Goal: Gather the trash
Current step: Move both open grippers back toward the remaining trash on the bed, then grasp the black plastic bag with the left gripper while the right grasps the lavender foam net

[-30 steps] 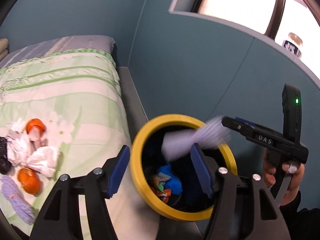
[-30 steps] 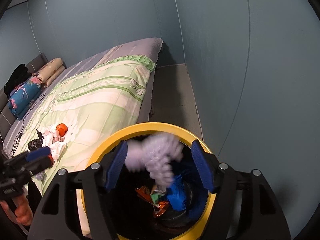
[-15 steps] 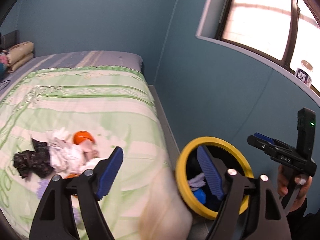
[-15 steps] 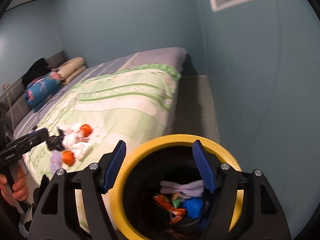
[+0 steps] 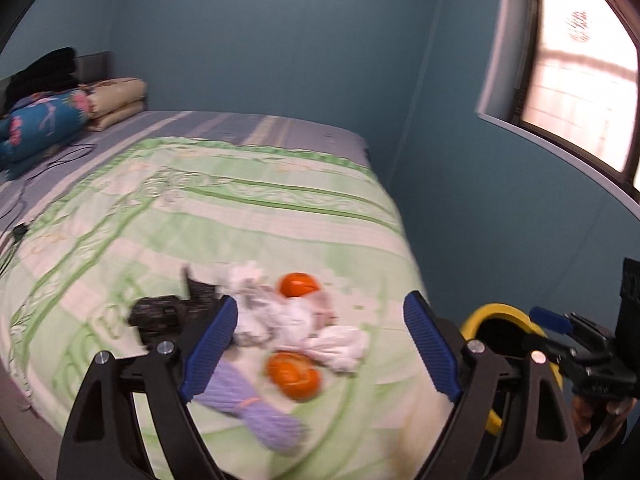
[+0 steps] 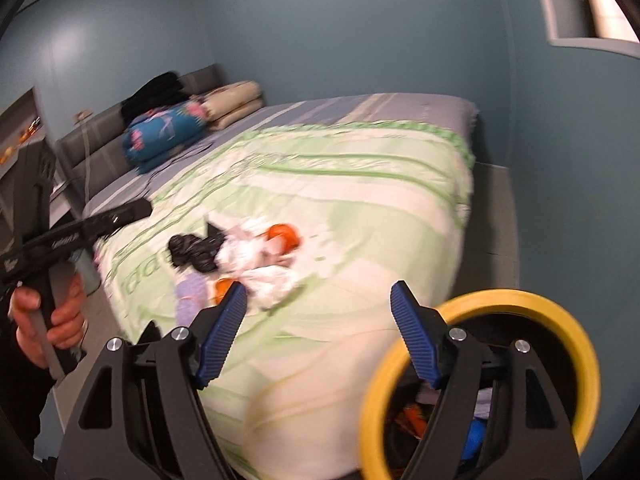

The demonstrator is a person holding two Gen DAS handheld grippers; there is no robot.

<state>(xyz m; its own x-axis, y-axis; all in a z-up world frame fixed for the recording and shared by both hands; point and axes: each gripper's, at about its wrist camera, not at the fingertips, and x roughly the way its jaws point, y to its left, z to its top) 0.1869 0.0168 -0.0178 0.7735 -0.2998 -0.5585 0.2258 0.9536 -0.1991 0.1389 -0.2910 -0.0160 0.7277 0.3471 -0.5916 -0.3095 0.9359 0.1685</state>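
Observation:
A trash pile lies on the green quilt [image 5: 248, 208]: a black crumpled bag [image 5: 160, 316], white tissues [image 5: 288, 320], two orange peels [image 5: 298, 285] [image 5: 294, 374] and a purple knitted piece [image 5: 248, 408]. My left gripper [image 5: 320, 344] hovers short of the pile, its jaws opening with nothing between them. My right gripper [image 6: 318, 332] points at the quilt near the pile [image 6: 256, 260], its jaws also opening and empty. The yellow-rimmed bin [image 6: 500, 300] stands beside the bed at lower right, with trash inside. Each gripper shows in the other's view: left gripper [image 6: 132, 210], right gripper [image 5: 548, 320].
Folded blankets and pillows [image 6: 176, 132] are stacked at the bed's head, with a dark cable [image 5: 60, 156] on the sheet. A blue wall and a window [image 5: 580, 80] close the right side. A narrow floor strip [image 6: 496, 216] runs between bed and wall.
Both grippers have swung left from above the bin to face the bed's trash pile. The pale purple piece they held over the bin now lies inside it. Both jaws stand wider.

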